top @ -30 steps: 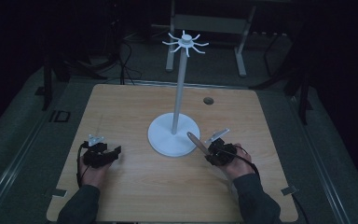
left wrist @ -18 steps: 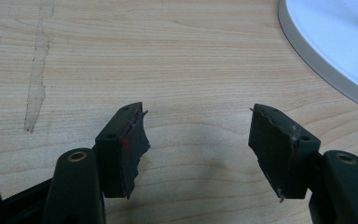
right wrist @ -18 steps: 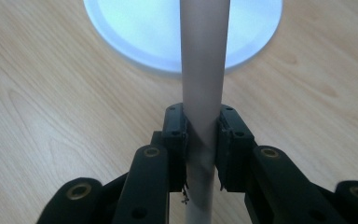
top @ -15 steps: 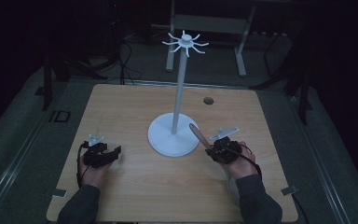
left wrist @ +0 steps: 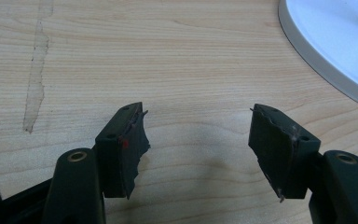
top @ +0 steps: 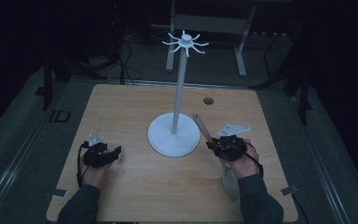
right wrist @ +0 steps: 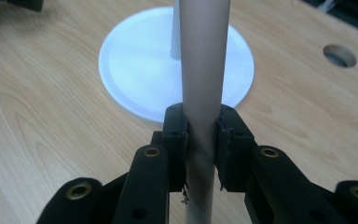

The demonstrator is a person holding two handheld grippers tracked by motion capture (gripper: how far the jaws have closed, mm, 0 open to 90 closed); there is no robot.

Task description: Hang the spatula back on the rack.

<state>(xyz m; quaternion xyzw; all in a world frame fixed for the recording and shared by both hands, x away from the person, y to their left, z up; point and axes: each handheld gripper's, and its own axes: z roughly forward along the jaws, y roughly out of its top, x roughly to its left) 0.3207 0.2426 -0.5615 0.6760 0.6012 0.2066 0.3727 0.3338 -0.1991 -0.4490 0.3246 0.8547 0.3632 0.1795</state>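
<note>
Right tool [right wrist: 200,140] is clenching a wooden-handled utensil [top: 203,128], holding it off the bench [top: 135,186] beside the white stand [top: 174,135]. Left tool [left wrist: 198,140] is resting released. Pickup looks done; hanging on the hooks [top: 185,43] probably left.

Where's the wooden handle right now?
In the high view, the wooden handle is clamped in the right gripper on the table's right side, angled up just right of the white stand's base; the right gripper view shows the fingers pressing it.
</note>
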